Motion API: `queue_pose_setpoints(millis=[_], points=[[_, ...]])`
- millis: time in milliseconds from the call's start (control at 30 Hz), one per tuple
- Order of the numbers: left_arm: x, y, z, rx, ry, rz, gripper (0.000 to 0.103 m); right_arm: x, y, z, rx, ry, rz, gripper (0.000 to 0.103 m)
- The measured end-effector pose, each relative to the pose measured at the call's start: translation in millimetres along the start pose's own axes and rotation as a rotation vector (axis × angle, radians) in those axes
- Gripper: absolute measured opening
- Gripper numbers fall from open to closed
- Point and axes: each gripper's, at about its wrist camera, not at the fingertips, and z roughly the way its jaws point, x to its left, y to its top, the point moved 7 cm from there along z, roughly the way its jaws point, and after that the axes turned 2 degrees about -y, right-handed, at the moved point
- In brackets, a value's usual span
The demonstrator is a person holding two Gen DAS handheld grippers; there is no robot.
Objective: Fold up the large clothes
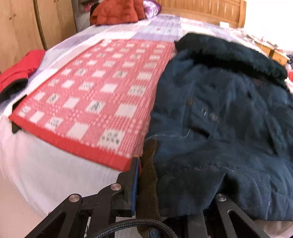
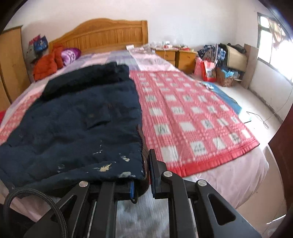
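A dark navy coat (image 1: 228,113) with a black furry collar (image 1: 232,55) lies spread on a red-and-white checked mat (image 1: 95,95) that covers the near part of a bed (image 2: 228,183) with a pale sheet. The left gripper (image 1: 144,183) is clamped tight on the coat's near hem corner, where a brown ribbed lining (image 1: 148,164) shows between its jaws. The right gripper (image 2: 142,183) is pinched on the opposite hem corner, the dark fabric bunched between its blue pads (image 2: 152,175); pale paint-like flecks (image 2: 106,167) mark the cloth just beside it. Around the coat, a red garment (image 1: 20,71) sits at the bed's left edge, and an orange-red padded jacket (image 1: 115,12) lies heaped near a purple patterned pillow (image 2: 70,55) against the wooden headboard (image 2: 102,34). A tall wooden wardrobe (image 1: 20,27) stands along the left side. On the far side, two low wooden cabinets (image 2: 175,56) carry small clutter, and a heap of bags, boxes and clothes (image 2: 218,62) sits on the floor below a bright window (image 2: 271,40). The mat's white squares carry small dark marks, too blurred to read. A braided black cable (image 2: 36,197) loops beside the right gripper's frame.
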Motion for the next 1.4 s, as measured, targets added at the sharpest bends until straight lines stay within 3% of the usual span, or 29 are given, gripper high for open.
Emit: queue_pose_setpoints(millis=[367, 633, 800, 933, 1167, 1400], points=[[-12.3, 83.4, -26.5, -0.079, -0.003, 0.017, 0.012, 11.0, 81.6, -37.4, -0.13, 0.033, -0.078, 0.014], [-37.3, 167.1, -6.5, -0.131, -0.024, 0.044, 0.012, 25.5, 171.3, -11.6, -0.189, 0.044, -0.118, 0.014], [-57.7, 235.4, 31.5, -0.152, -0.019, 0.073, 0.011, 41.4, 239.3, 33.4, -0.226, 0.035, -0.155, 0.014], [-76.8, 287.6, 69.9, -0.149, -0.007, 0.098, 0.01, 44.1, 290.1, 86.2, -0.2, 0.019, -0.166, 0.014], [-91.0, 367.3, 136.5, -0.073, 0.037, 0.082, 0.009, 56.4, 372.4, 166.1, -0.146, -0.025, -0.203, 0.014], [-119.9, 437.0, 200.2, -0.013, 0.088, 0.15, 0.009, 82.1, 468.5, 258.7, -0.091, -0.054, -0.214, 0.014]])
